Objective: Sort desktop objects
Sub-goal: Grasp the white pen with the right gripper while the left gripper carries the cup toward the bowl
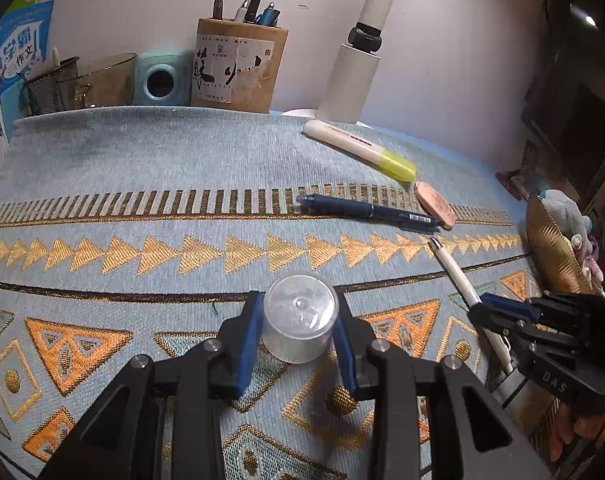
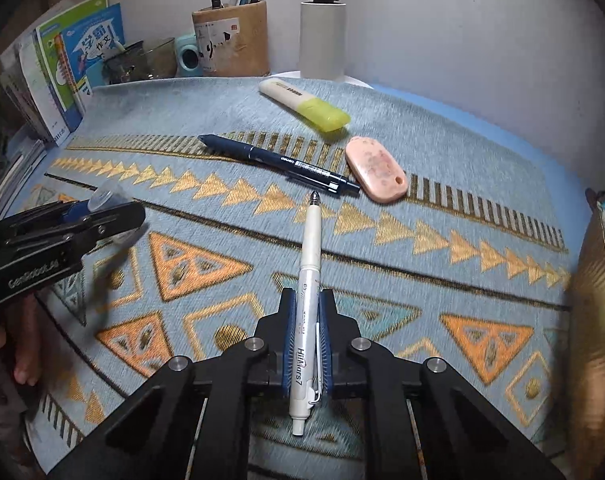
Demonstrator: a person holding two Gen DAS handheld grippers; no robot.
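Left wrist view has the left gripper (image 1: 298,320) pinching a small clear plastic tub (image 1: 300,316), one blue pad on each side of it, sitting over the patterned blue-and-gold table runner (image 1: 142,168) toward its near edge. Over at the right edge of that same view the right gripper (image 1: 476,312) is clamped on a white click pen (image 1: 452,270), tip pointing toward the middle of the runner.

Right wrist view shows it better: the pen (image 2: 308,300) lies lengthwise between the two blue pads (you can read "HiMars7" on the barrel), squeezed tight, tip forward. The left gripper (image 2: 102,208) shows at the left edge with the tub (image 2: 104,196) poking out.

Still lying on the runner, toward the far right: a dark navy pen (image 2: 278,162), a pink oval eraser (image 2: 376,170) just beside its clip end, and a yellow-capped highlighter (image 2: 304,104) near the far edge. Beyond the far edge, against the wall, a brown pen cup (image 1: 236,66) full of pens, a mint mini printer (image 1: 158,80), a mesh holder (image 1: 48,86), a white lamp post (image 1: 352,76), and some books (image 2: 74,60) in the far-left corner.
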